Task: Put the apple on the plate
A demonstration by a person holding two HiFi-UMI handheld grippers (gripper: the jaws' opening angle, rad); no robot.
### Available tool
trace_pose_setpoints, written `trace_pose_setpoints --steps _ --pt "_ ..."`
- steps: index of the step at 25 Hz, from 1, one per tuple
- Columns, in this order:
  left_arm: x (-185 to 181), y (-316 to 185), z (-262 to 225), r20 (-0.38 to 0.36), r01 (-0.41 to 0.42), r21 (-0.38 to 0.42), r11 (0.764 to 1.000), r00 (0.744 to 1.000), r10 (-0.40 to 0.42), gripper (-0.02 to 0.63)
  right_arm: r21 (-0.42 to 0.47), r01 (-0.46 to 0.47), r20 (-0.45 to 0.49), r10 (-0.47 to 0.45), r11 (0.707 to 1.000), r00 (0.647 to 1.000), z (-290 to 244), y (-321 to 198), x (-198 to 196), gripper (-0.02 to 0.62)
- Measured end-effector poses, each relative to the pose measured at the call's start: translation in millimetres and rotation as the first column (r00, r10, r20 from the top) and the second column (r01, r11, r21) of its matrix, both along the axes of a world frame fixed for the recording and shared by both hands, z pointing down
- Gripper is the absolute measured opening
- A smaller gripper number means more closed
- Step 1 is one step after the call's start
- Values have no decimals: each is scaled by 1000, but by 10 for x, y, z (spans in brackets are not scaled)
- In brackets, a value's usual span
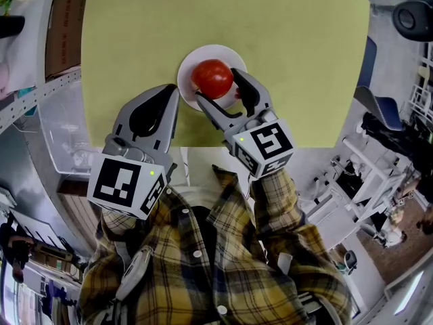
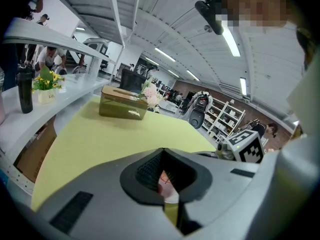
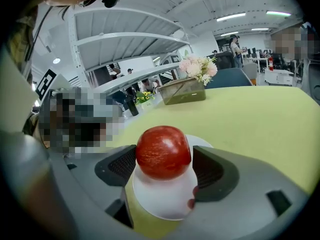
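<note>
Right gripper (image 1: 218, 87) fingers (image 1: 252, 93) clasp the apple (image 1: 212, 78), plate (image 1: 191, 62) beneath them; left gripper (image 1: 173, 90) fingers closed beside the plate rim, open tabletop (image 1: 291, 53) ahead.

Right gripper (image 1: 215, 83) grips the apple (image 1: 212, 78) over the plate (image 1: 203, 54) — left gripper (image 1: 172, 92) alongside

The person wears a flannel shirt (image 1: 203, 269) checked in mustard yellow, brown and black, with white buttons down the front and the same check on the sleeve (image 1: 276, 193). The left gripper (image 1: 172, 95) and the right gripper (image 1: 218, 87) are smooth grey plastic shells with black ribbed pads (image 3: 212, 170) set inside. Behind them sit the left cube (image 1: 125, 185) and the right cube (image 1: 267, 144), white with black square markers, each showing a small green light (image 1: 153, 173).
</note>
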State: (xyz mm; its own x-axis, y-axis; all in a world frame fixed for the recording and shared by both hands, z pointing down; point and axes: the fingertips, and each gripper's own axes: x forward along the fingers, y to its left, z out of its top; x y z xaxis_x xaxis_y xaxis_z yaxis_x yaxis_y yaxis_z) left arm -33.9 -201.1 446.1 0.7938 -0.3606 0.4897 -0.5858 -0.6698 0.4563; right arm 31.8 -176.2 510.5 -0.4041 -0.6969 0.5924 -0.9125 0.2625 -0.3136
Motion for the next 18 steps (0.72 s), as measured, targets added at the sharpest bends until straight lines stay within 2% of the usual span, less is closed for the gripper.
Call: trace_pose_setpoints --steps 8,14,18 --pt "-9 -5 -7 -3 3 4 1000 1000 -3 6 26 10 0 -10 1000 1000 -62 -44 -40 345" --pt "144 45 -67 -2 2 11 1000 1000 -2 6 42 14 -3 -13 999 1000 -140 2 105 348" --pt "114 28 -131 -5 1 21 1000 1000 -1 6 52 5 -5 -5 999 1000 -208 -19 89 350"
